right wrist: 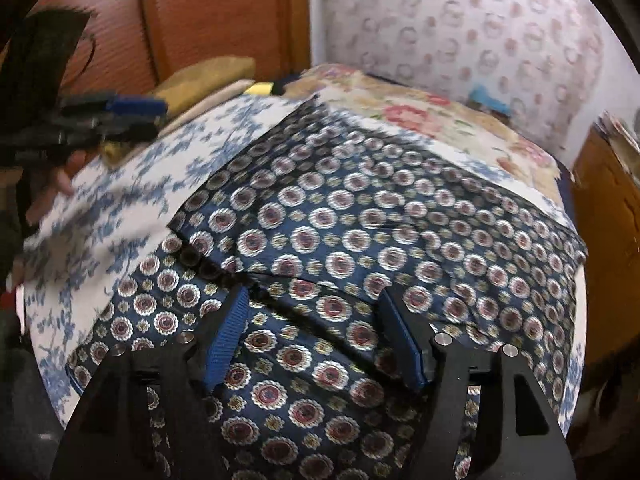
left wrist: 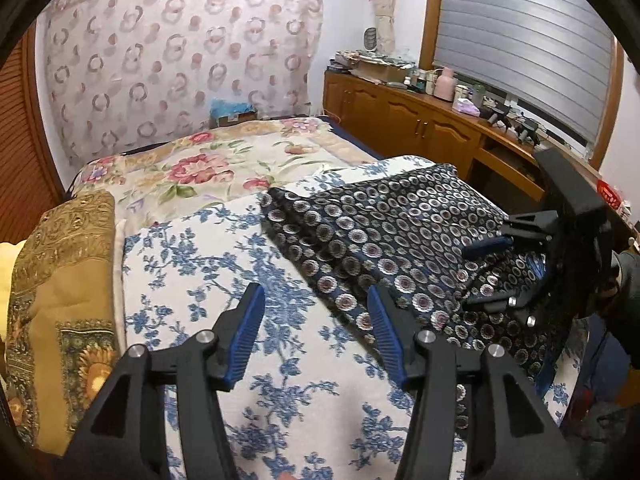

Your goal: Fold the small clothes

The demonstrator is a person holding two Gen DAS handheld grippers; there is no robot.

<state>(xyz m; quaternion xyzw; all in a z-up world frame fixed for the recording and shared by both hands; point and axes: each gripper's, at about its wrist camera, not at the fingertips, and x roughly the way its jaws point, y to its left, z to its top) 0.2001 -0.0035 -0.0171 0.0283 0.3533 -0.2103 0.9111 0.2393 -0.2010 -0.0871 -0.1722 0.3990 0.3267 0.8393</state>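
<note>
Garment (right wrist: 360, 216) under right gripper (right wrist: 314, 304) fingers, beside left gripper (left wrist: 316, 292)

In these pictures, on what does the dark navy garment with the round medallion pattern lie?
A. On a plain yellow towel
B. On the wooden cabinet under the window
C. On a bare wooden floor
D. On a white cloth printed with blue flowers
D: the dark navy garment with the round medallion pattern lies spread on the white cloth printed with blue flowers, which shows around its edges in both wrist views.
</note>
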